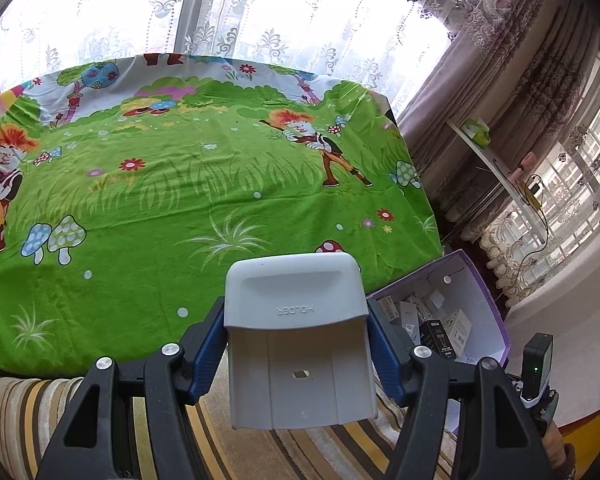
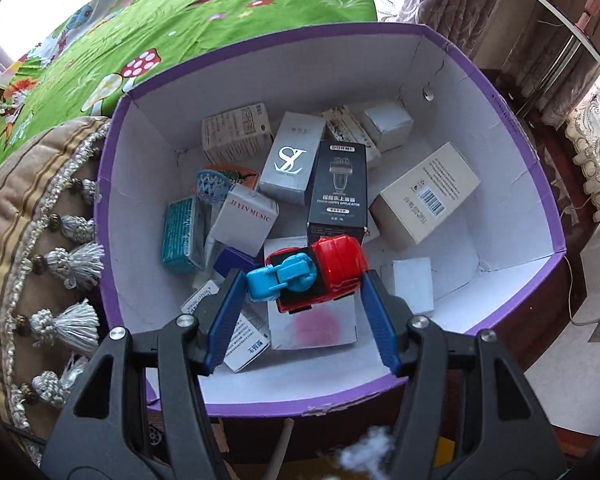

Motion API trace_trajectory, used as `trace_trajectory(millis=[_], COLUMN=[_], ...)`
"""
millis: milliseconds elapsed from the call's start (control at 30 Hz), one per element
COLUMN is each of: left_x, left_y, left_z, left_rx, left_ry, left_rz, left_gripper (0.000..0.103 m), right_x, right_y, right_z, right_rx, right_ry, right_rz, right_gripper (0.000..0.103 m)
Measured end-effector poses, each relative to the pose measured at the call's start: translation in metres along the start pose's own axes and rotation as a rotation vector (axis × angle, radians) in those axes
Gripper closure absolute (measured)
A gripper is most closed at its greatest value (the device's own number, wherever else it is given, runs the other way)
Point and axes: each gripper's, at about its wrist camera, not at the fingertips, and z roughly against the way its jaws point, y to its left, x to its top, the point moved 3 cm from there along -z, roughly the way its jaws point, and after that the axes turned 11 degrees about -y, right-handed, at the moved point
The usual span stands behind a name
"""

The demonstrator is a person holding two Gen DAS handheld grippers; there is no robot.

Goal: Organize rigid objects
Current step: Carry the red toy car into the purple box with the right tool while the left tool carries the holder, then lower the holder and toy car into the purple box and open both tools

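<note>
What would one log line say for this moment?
left claw: shut on grey holder | right claw: around red-blue toy truck, contact unclear | purple box: holds small cartons

Left wrist view faces across bedspread (image 1: 180, 184), right looks down into box (image 2: 540, 208), both share box (image 1: 496, 312).

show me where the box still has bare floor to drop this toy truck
Bare floor in the purple box lies along the right wall, beyond the white carton, and in the far left corner behind the printed carton. The middle and left are piled with cartons. The toy truck sits in the right gripper.
</note>
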Motion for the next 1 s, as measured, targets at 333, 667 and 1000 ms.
trace_trajectory(millis=[333,667,1000], left_x=[-0.006,-0.014,-0.025], left_y=[-0.013,-0.038,-0.088], left_z=[-0.005,-0.008,-0.016], left_rx=[-0.017,-0.055,-0.189], left_ry=[0.023,0.049,0.088], left_rz=[-0.025,-0.066,-0.096], left_gripper=[0.037,0.037,0.037], right_x=[-0.008,-0.01,0.006], right_y=[0.005,0.006,-0.018], right_z=[-0.026,-0.025,0.033], right_rx=[0.022,0.034,-0.019], right_ry=[0.058,0.062,-0.047], right_rz=[-0.016,0.002,0.007], right_gripper=[0.039,0.039,0.031])
